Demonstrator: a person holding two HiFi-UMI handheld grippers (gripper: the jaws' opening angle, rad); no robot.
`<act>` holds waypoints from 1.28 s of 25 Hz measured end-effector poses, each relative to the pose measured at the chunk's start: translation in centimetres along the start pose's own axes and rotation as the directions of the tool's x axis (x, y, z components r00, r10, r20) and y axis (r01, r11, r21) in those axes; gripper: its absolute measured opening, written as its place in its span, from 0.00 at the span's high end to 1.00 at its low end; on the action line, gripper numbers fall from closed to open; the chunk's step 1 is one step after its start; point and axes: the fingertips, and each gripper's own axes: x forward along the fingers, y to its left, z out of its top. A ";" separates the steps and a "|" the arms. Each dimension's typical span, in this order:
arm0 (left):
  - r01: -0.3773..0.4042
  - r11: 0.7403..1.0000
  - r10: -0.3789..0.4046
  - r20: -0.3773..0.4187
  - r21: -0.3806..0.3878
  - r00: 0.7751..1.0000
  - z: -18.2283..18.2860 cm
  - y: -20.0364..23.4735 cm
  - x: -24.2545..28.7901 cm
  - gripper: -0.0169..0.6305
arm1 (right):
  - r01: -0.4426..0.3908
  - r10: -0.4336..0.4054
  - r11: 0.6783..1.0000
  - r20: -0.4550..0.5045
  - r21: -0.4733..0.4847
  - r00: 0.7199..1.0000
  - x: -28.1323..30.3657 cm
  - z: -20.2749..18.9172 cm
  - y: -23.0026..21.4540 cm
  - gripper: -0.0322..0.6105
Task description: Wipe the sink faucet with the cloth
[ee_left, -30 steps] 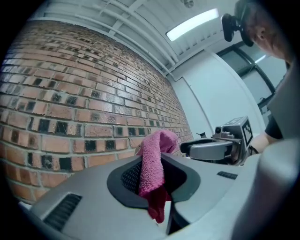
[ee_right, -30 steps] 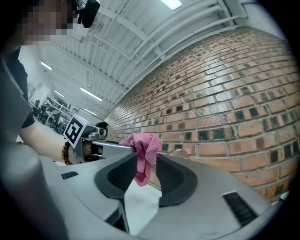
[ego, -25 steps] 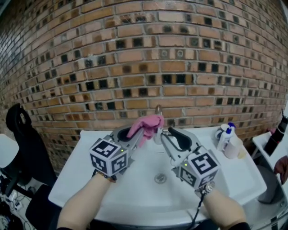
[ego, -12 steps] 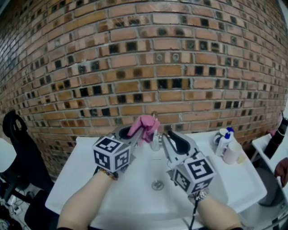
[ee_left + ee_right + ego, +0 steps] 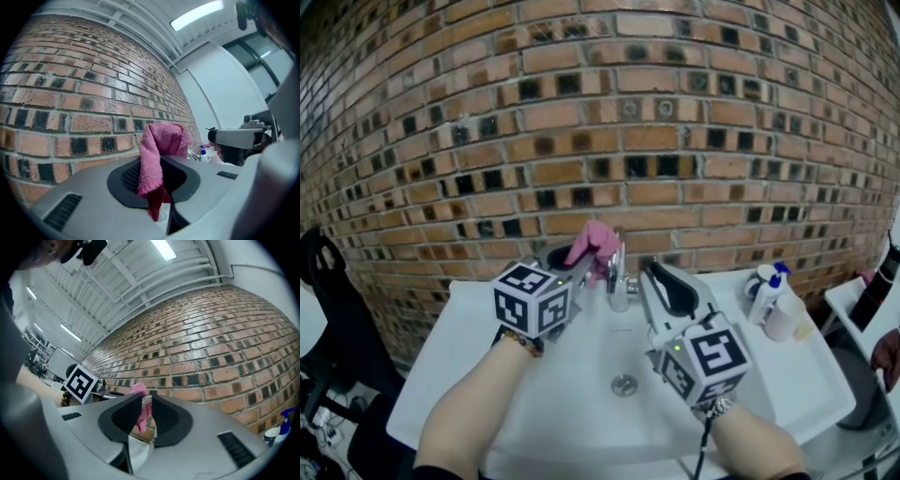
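Note:
The chrome faucet [image 5: 617,279] stands at the back of the white sink [image 5: 534,394], against the brick wall. My left gripper [image 5: 586,265] is shut on a pink cloth [image 5: 596,244], which bunches up above the jaws [image 5: 161,145] right at the faucet's top left. My right gripper [image 5: 645,272] reaches in level from the right, its tips just beside the faucet. Its jaws are closing, with a narrow gap between the pads [image 5: 119,416]. Through that gap I see chrome and the pink cloth [image 5: 139,391] beyond; I cannot tell that the pads touch anything.
A spray bottle [image 5: 769,286] and a pale cup [image 5: 785,311] stand on the sink's right rim. The drain [image 5: 623,384] lies mid-basin. A black chair [image 5: 319,272] is at the far left, and the brick wall [image 5: 656,141] sits close behind the faucet.
My left gripper has carried the cloth further in toward the wall and faucet. The right gripper's jaws have narrowed beside the faucet.

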 end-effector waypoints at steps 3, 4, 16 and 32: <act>0.002 1.000 -0.002 -0.008 0.000 1.000 -0.3 0.3 0.8 0.88 | 0.006 -0.006 1.000 -0.011 0.000 1.000 0.0 -0.3 -0.2 0.83; 0.003 1.000 -0.003 -0.011 0.000 1.000 -0.4 0.4 1.0 0.89 | 0.008 -0.008 1.000 -0.015 0.000 1.000 -0.1 -0.5 -0.3 0.83; -0.006 0.999 0.008 -0.060 0.031 0.998 -1.7 2.1 3.7 0.89 | 0.027 -0.026 0.999 -0.049 0.020 0.998 -0.1 -1.7 -1.1 0.84; -0.043 0.995 0.055 -0.126 0.094 0.991 -4.3 3.5 5.8 0.89 | 0.031 -0.027 0.999 -0.077 0.039 0.997 -0.1 -3.0 -1.4 0.84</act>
